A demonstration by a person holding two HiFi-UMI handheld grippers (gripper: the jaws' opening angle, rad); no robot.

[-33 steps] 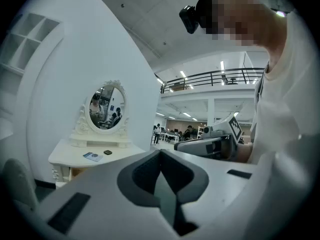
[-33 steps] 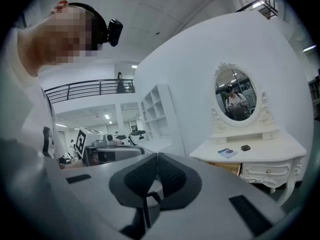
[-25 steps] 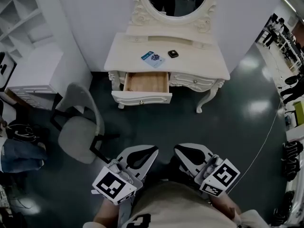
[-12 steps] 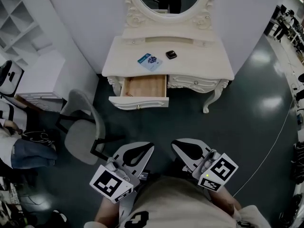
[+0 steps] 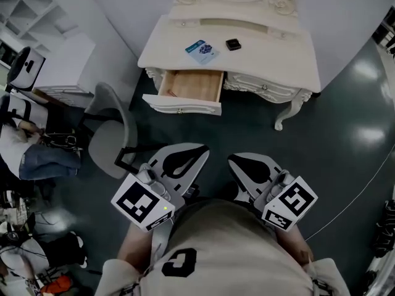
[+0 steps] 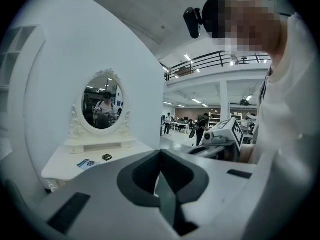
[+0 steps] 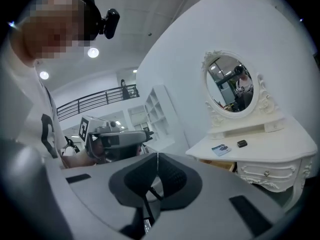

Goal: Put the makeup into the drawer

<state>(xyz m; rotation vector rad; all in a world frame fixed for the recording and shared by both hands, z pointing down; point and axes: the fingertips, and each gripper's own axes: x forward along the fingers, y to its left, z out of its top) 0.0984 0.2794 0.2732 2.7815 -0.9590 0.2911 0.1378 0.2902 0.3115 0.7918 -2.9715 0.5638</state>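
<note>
A white dressing table (image 5: 278,59) stands ahead with its left drawer (image 5: 191,86) pulled open and showing a bare wooden bottom. On the tabletop lie a small black makeup compact (image 5: 232,44) and a blue packet (image 5: 201,50). In the left gripper view the compact (image 6: 107,157) and the packet (image 6: 87,163) lie far off; in the right gripper view the compact (image 7: 242,143) lies beside the packet (image 7: 220,148). My left gripper (image 5: 200,150) and right gripper (image 5: 234,160) are held close to my body, well short of the table. Both are shut with nothing between the jaws.
A grey office chair (image 5: 113,137) stands left of the open drawer. A white cabinet (image 5: 68,63) and shelves are at the far left, where a seated person (image 5: 31,153) is partly visible. An oval mirror (image 7: 232,84) rises behind the tabletop. Dark floor lies between me and the table.
The table and open drawer have come nearer and shifted up in the head view as I moved forward. Both grippers stay shut and held together in front of me.
</note>
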